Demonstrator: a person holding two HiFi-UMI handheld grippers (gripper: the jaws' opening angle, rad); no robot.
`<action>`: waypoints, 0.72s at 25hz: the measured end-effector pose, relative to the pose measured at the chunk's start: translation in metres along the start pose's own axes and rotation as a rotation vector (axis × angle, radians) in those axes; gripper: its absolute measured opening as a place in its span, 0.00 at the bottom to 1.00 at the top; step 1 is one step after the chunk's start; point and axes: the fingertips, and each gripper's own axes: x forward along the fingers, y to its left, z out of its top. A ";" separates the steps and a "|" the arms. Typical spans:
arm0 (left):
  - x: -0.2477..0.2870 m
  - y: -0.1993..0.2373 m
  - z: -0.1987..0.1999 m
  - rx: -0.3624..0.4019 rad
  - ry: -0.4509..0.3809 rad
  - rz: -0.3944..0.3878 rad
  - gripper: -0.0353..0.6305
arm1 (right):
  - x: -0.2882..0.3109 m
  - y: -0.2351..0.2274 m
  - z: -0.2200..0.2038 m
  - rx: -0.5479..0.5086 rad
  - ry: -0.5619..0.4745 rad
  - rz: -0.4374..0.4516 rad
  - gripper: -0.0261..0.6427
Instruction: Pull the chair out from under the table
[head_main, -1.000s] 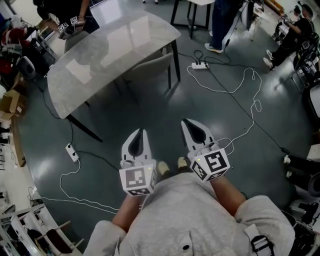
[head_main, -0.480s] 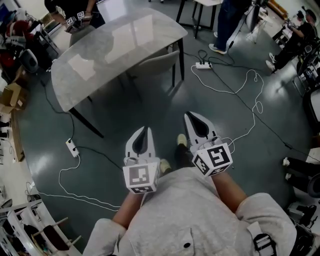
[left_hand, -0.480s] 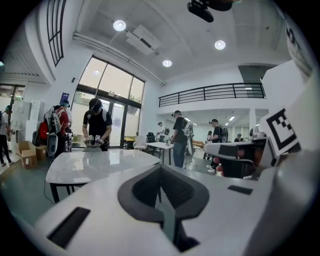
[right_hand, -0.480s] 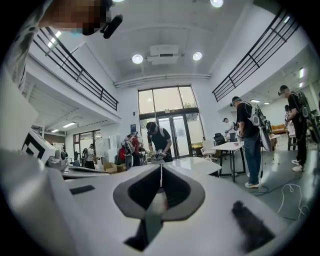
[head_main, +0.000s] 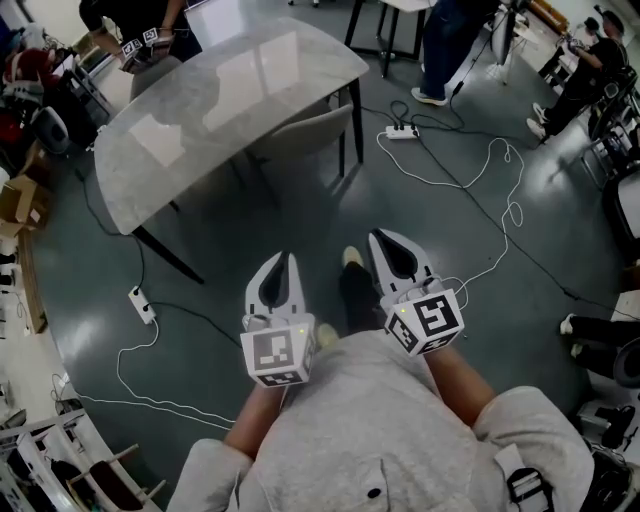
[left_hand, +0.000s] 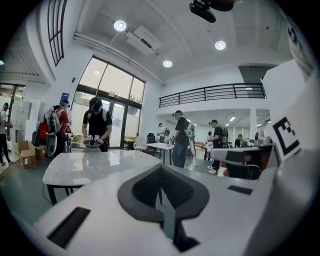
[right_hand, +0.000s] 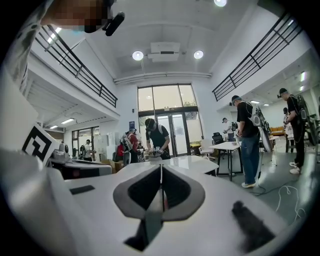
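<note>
At lower centre of the head view, the left gripper (head_main: 284, 262) and right gripper (head_main: 381, 240) sit side by side, both jaws clenched on nothing. Tips aimed up-frame. Chair (head_main: 305, 128) at upper centre, tucked under the near edge of the grey table (head_main: 200, 120) — well apart from both grippers, untouched.

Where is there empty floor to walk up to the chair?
The floor between the table and the person's shoe is bare, straight up to the chair. Cables crowd the right side, and a power strip lies left.
</note>
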 end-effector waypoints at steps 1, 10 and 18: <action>0.003 0.002 0.001 0.000 0.001 0.000 0.07 | 0.004 -0.002 0.000 0.002 0.002 -0.001 0.08; 0.048 0.010 0.012 0.014 0.008 -0.007 0.07 | 0.042 -0.029 0.007 0.016 0.002 -0.005 0.08; 0.094 0.014 0.011 0.020 0.034 -0.009 0.07 | 0.070 -0.066 0.006 -0.004 0.014 -0.018 0.08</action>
